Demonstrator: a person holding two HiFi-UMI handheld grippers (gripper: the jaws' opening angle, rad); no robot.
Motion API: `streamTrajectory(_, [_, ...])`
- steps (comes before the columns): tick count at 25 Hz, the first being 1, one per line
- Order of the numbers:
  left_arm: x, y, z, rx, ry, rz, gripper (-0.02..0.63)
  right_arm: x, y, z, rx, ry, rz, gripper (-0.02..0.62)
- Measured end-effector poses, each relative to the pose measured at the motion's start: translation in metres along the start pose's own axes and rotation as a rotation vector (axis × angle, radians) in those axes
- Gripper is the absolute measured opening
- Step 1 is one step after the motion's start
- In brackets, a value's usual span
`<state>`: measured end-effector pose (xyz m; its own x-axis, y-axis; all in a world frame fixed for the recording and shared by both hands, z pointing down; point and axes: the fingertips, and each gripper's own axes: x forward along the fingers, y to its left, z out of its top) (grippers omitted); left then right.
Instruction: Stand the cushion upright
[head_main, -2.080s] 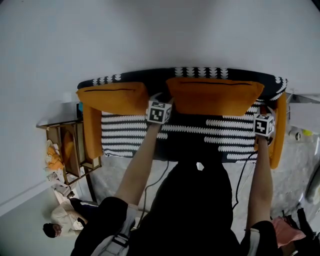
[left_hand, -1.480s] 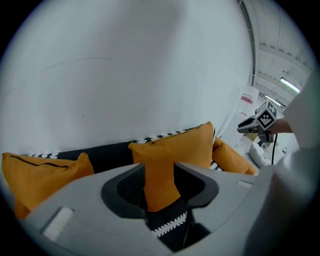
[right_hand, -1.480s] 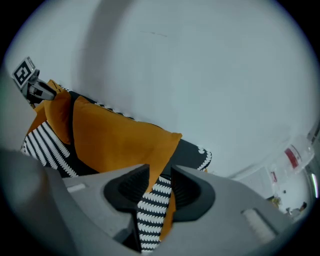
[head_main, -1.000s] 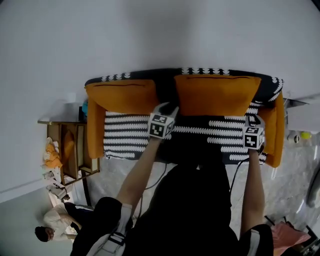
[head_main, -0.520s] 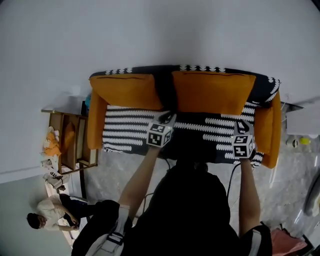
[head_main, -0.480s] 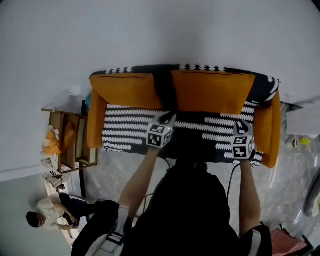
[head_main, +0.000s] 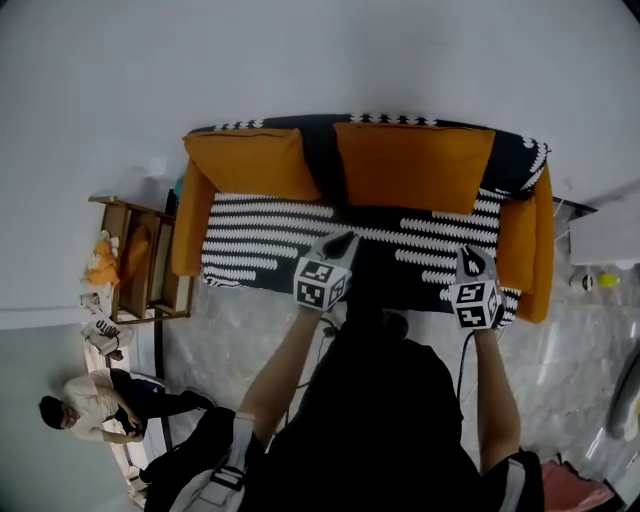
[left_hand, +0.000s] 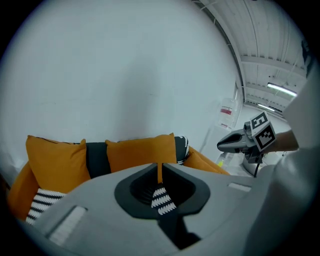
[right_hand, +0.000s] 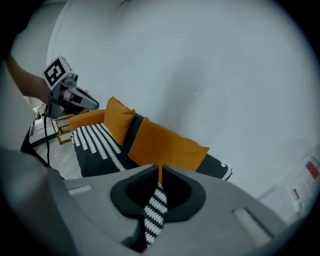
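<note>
Both arms extended forward. Left gripper (head_main: 343, 240) and right gripper (head_main: 470, 256): jaws just closing, near together, nothing between them.

— Where do the cushions sit?
— Both stand upright against the far backrest of the sofa (head_main: 262, 238), the left cushion (head_main: 255, 163) and the right cushion (head_main: 415, 165), with a dark gap between them.
— And the claws?
— The left claw (head_main: 345, 239) and the right claw (head_main: 468, 256) hang over the near edge of the striped seat, clear of both cushions. Their jaws have just been closing, with nothing between them.
— Anything else?
— A wooden shelf (head_main: 140, 270) stands left of the sofa, and a person (head_main: 95, 402) sits on the floor.
</note>
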<state>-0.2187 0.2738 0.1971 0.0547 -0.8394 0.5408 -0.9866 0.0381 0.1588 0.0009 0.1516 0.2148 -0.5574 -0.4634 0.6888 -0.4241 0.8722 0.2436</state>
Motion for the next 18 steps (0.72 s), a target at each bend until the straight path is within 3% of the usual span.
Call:
streamTrajectory(12, [-0.065, -0.089, 0.012, -0.01, -0.128, -0.029, 0.02, -0.09, 0.039, 0.018, -0.018, -0.204, 0.059, 0.012])
streamTrajectory(18, [-0.099, -0.112, 0.022, 0.009, -0.181, -0.013, 0.015, -0.124, 0.054, 0.037, 0.058, -0.304, 0.114, 0.003])
